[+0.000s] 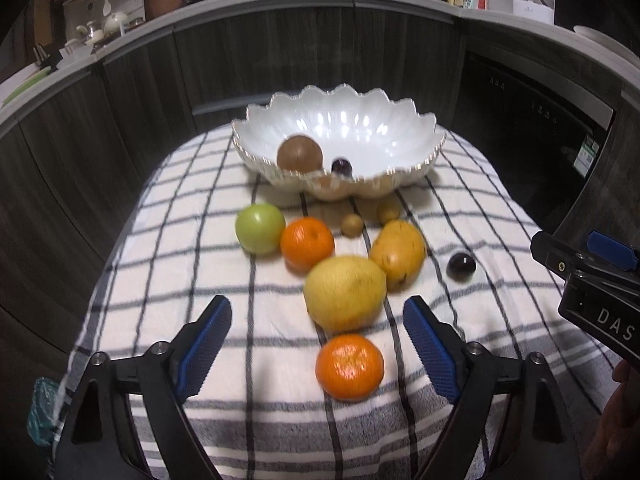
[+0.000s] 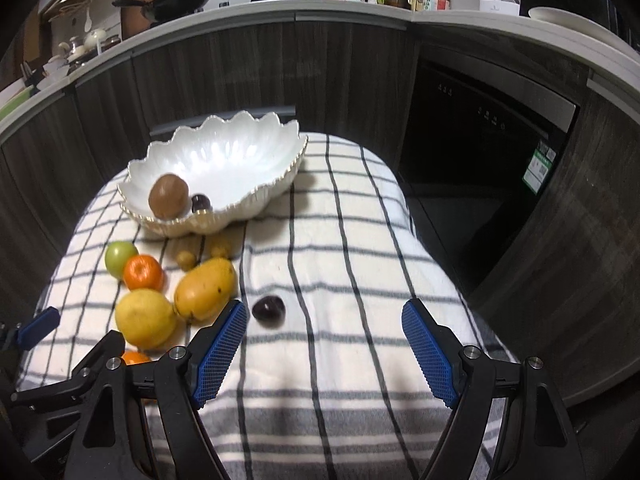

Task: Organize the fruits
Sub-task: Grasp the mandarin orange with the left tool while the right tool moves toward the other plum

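A white scalloped bowl [image 1: 380, 136] on the checked cloth [image 1: 200, 264] holds a brown round fruit [image 1: 300, 153] and a dark plum [image 1: 342, 167]. In front of it lie a green apple [image 1: 260, 229], an orange [image 1: 307, 243], two small brown fruits [image 1: 352, 225], a mango [image 1: 398, 254], a large yellow fruit [image 1: 345, 292] and a second plum [image 1: 461, 266]. My left gripper [image 1: 318, 306] is open, and a nearer orange [image 1: 349, 366] lies untouched between its fingers. My right gripper [image 2: 325, 307] is open over bare cloth, with the loose plum [image 2: 268, 309] just beyond its left fingertip.
The cloth-covered table [image 2: 360, 240] drops off at its left, right and far edges. Dark cabinet fronts [image 2: 224, 76] and a black appliance door [image 2: 480, 148] stand behind it. A counter above carries a wok [image 2: 180, 0], a pot and bottles. The right gripper's body [image 1: 592, 280] enters the left wrist view.
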Demonstrator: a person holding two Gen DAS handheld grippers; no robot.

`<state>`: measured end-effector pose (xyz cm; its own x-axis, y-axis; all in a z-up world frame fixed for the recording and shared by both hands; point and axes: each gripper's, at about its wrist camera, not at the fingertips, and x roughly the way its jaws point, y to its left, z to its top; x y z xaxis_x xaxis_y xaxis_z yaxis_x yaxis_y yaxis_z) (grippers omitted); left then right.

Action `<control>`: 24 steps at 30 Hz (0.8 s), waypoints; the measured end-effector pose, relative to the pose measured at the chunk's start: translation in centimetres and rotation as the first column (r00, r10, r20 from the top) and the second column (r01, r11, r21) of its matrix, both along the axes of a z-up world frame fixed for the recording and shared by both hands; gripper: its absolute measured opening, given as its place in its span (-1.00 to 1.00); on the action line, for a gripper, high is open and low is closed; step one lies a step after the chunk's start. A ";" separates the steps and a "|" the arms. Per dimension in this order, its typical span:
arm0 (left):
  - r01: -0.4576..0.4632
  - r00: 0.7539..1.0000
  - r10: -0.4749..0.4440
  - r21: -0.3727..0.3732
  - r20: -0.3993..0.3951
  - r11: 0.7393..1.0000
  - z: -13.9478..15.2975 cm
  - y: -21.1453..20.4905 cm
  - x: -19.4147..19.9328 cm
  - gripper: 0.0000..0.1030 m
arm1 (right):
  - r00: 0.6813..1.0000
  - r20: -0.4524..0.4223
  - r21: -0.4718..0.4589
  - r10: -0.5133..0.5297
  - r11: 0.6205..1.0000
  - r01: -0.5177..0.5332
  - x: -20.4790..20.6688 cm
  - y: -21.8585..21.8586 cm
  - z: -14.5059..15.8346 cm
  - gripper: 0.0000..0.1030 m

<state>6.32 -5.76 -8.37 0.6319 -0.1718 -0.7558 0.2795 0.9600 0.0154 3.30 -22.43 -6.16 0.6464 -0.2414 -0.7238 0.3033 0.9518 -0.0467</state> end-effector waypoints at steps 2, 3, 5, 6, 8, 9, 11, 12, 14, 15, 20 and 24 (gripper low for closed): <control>0.004 1.000 -0.004 0.001 -0.018 1.000 -0.7 -0.1 0.0 0.54 | 1.000 -0.008 -0.001 -0.002 1.000 0.002 -0.2 0.0 -0.6 0.57; 0.007 1.000 -0.007 0.000 -0.027 1.000 -1.1 -0.1 -0.1 0.52 | 1.000 -0.012 0.000 -0.003 1.000 0.003 -0.3 0.0 -0.8 0.57; 0.008 0.999 -0.008 0.001 -0.036 1.000 -1.6 -0.1 -0.1 0.51 | 1.000 -0.022 0.000 -0.004 1.000 0.004 -0.3 0.0 -1.2 0.57; 0.009 0.999 -0.009 0.001 -0.040 1.000 -1.8 -0.2 -0.2 0.50 | 1.000 -0.025 0.001 -0.005 1.000 0.005 -0.4 0.0 -1.3 0.57; 0.013 0.999 -0.013 -0.001 -0.046 1.000 -2.2 -0.2 -0.2 0.49 | 1.000 -0.028 0.003 -0.005 1.000 0.005 -0.4 0.0 -1.6 0.57; 0.015 0.999 -0.016 -0.001 -0.050 1.000 -2.3 -0.3 -0.2 0.48 | 1.000 -0.030 0.004 -0.004 1.000 0.004 -0.4 0.1 -1.7 0.57; 0.021 0.998 -0.021 -0.002 -0.063 1.000 -2.8 -0.4 -0.1 0.40 | 0.999 -0.034 0.002 -0.002 1.000 0.003 -0.4 0.1 -1.8 0.57; 0.024 0.997 -0.024 -0.003 -0.071 1.000 -3.0 -0.4 -0.1 0.36 | 0.999 -0.037 0.002 -0.002 1.000 0.002 -0.4 0.1 -1.9 0.57; 0.027 0.996 -0.027 -0.005 -0.088 1.000 -3.5 -0.5 -0.1 0.32 | 0.999 -0.045 0.003 -0.003 1.000 0.003 -0.3 0.1 -2.1 0.57; 0.029 0.995 -0.029 -0.004 -0.093 1.000 -3.7 -0.5 -0.1 0.28 | 0.999 -0.047 0.002 -0.003 1.000 0.003 -0.3 0.1 -2.1 0.57; 0.048 0.992 -0.047 0.003 -0.114 0.999 -4.6 -0.9 -0.1 0.17 | 0.998 -0.058 0.006 0.001 1.000 -0.001 -0.2 0.2 -2.5 0.57; 0.058 0.989 -0.058 -0.002 -0.135 0.998 -5.3 -1.0 -0.2 0.06 | 0.998 -0.070 0.007 0.002 1.000 -0.002 -0.1 0.2 -2.8 0.57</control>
